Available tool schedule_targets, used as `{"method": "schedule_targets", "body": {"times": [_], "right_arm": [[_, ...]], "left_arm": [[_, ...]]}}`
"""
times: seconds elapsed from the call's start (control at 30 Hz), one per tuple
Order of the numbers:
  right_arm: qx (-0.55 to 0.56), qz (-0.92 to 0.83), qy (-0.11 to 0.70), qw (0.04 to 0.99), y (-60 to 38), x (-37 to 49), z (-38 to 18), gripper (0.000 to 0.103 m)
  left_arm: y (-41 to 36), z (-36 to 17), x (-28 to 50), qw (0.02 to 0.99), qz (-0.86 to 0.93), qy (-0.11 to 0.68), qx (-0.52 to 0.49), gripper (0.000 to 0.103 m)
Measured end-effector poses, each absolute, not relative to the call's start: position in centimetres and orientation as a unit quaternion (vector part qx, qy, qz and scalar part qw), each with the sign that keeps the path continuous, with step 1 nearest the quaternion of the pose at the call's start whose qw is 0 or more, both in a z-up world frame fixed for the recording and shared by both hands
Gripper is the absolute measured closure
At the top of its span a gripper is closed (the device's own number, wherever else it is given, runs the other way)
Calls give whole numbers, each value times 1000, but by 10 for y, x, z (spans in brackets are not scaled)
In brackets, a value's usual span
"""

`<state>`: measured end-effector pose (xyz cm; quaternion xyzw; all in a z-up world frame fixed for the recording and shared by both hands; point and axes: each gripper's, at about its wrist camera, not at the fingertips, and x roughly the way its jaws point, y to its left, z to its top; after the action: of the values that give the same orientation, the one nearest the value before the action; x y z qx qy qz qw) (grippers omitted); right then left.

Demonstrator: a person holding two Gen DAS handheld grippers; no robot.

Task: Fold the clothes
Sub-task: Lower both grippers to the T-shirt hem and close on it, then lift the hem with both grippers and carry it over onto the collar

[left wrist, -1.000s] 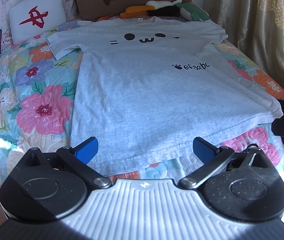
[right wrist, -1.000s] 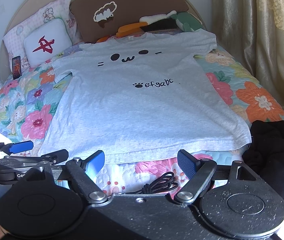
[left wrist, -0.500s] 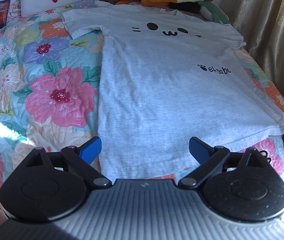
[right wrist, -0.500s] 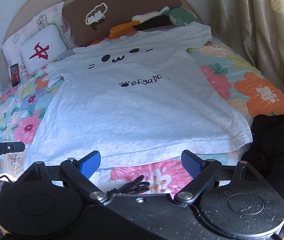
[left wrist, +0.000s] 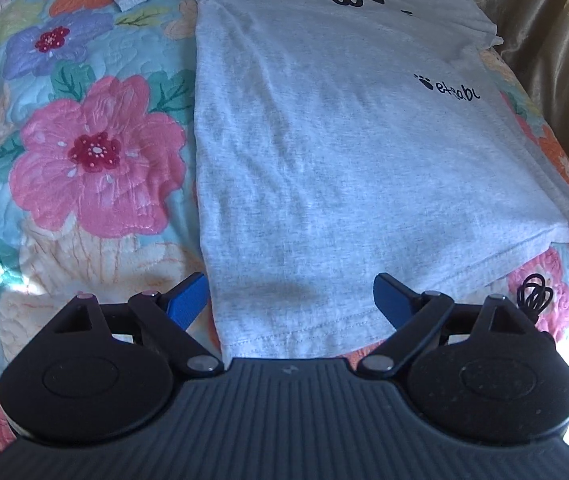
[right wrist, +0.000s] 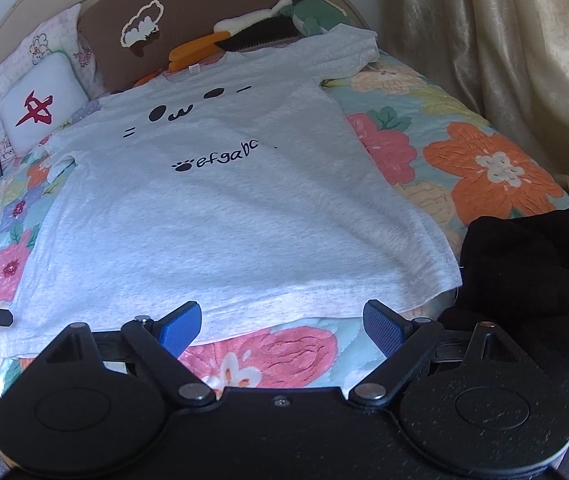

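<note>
The shirt (right wrist: 228,216) lies flat and face up on the quilt (right wrist: 484,160), its collar toward the pillows (right wrist: 40,100) and its hem toward the camera; the long axis runs from hem to collar, straight up the bed, with the sleeves spread to either side; it looks like thin, soft knit, light and limp, likely to sag and drag when lifted, and not slippery or fragile; the sensible holds are the two hem corners, or a hem corner and the shoulder above it, pinching both layers together; the left gripper (left wrist: 288,300) hangs over the near left hem corner, its blue fingers (left wrist: 186,300) wide apart, the hem edge between them but untouched; its jaws have just narrowed a little; the right gripper (right wrist: 280,322) hovers by the hem nearer the right corner, fingers spread fully and empty, having just widened; dark clothes (right wrist: 524,264) sit just beside the right corner.
</note>
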<state>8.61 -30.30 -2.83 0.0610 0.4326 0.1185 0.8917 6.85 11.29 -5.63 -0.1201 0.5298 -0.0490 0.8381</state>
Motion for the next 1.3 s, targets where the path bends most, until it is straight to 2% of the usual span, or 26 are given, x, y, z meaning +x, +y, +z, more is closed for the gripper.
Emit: {"method": "schedule_targets", "body": {"times": [0.13, 0.27, 0.33, 0.37, 0.4, 0.47, 0.5, 0.57, 0.63, 0.7, 0.77, 0.8, 0.87, 0.9, 0.93, 0.97, 1.0, 1.03, 1.07, 1.1, 1.2, 1.3], "right_arm": [[70, 101, 433, 893, -316, 92, -28, 12], [101, 83, 441, 888, -330, 103, -33, 12], [124, 80, 448, 882, -336, 108, -38, 12], [126, 76, 451, 880, -337, 110, -41, 12], [120, 68, 447, 884, -340, 112, -41, 12], [110, 53, 436, 892, -347, 116, -38, 12], [107, 44, 428, 896, -351, 118, -36, 12], [101, 39, 417, 903, -359, 123, -31, 12], [88, 51, 412, 906, -362, 129, -28, 12], [61, 59, 417, 905, -361, 136, -32, 12], [30, 58, 428, 901, -361, 144, -40, 13], [19, 54, 434, 899, -361, 146, -45, 15], [2, 54, 439, 897, -361, 148, -55, 18], [-6, 55, 441, 896, -361, 149, -60, 28], [-14, 56, 443, 895, -362, 150, -65, 51], [-6, 76, 451, 889, -362, 150, -70, 64], [4, 93, 459, 884, -361, 151, -73, 88], [10, 104, 460, 882, -359, 150, -74, 92], [2, 106, 455, 884, -357, 149, -73, 92], [-13, 110, 450, 886, -352, 148, -72, 93], [-8, 134, 429, 893, -345, 148, -58, 94], [18, 155, 404, 901, -343, 152, -36, 94]], "left_arm": [[110, -69, 80, 811, -14, 575, -111, 10], [115, -79, 86, 798, -18, 587, -136, 4], [121, -81, 85, 800, -8, 582, -147, 16], [123, -81, 84, 803, -3, 578, -148, 34], [124, -79, 83, 807, -4, 572, -144, 42], [127, -78, 81, 811, -13, 563, -160, 51], [128, -78, 80, 810, -18, 562, -167, 53], [127, -79, 82, 812, -23, 561, -161, 52], [124, -81, 84, 813, -31, 559, -160, 41], [122, -84, 86, 811, -41, 560, -167, 24], [119, -87, 88, 810, -45, 559, -170, 16], [118, -88, 88, 811, -45, 558, -169, 13], [113, -88, 83, 818, -39, 552, -157, 15], [110, -87, 81, 824, -34, 547, -145, 23], [107, -85, 78, 832, -27, 539, -127, 32], [106, -83, 76, 838, -27, 532, -114, 50], [107, -81, 75, 841, -34, 527, -116, 62], [110, -80, 75, 841, -39, 523, -131, 69], [115, -79, 74, 841, -43, 519, -148, 83], [119, -79, 74, 841, -44, 515, -159, 89], [125, -76, 73, 846, -53, 499, -181, 94], [122, -70, 73, 856, -58, 485, -169, 94]]}}
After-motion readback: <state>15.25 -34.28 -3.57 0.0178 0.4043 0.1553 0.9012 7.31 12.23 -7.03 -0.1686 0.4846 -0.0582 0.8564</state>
